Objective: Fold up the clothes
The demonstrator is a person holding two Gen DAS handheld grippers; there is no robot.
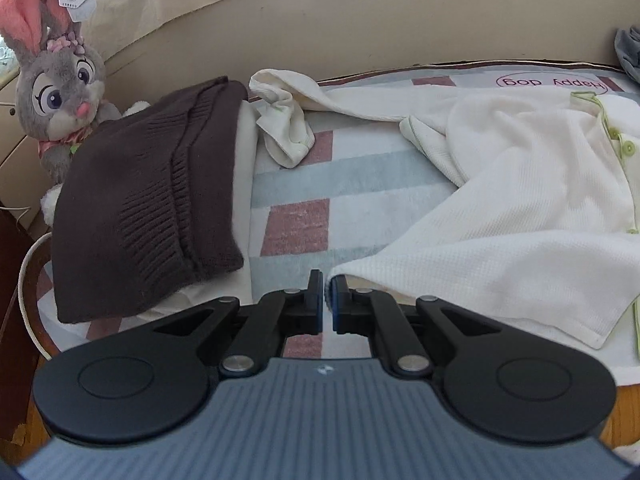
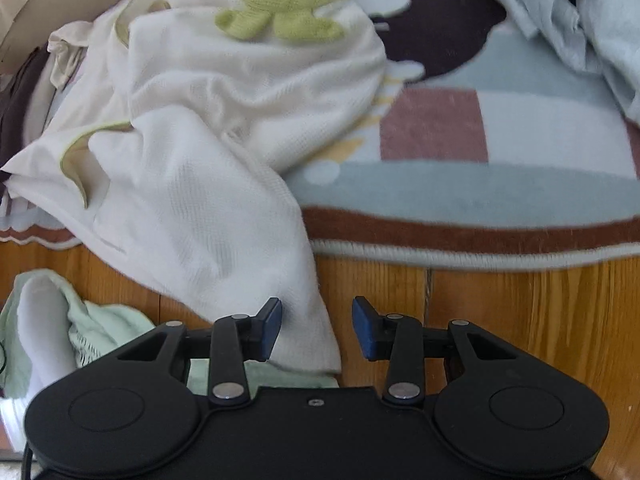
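1. Cream waffle-knit garment with lime-green piping (image 1: 532, 216) lies crumpled on the pastel patchwork rug (image 1: 296, 184); one hem spills onto the wooden floor (image 2: 520, 320).
2. Left hand-held gripper (image 1: 327, 296): pads pressed together, apparently pinching the garment's near corner edge.
3. Right hand-held gripper (image 2: 317, 328): spread, hem corner between the pads, not clamped.
4. Handling guess: light, limp, stretchy knit; sags and bunches, won't slip much.
5. Best holds: the two hem corners or piped seams, pulled taut before folding.
6. Folded dark brown ribbed knit sweater (image 1: 144, 208) sits well apart.
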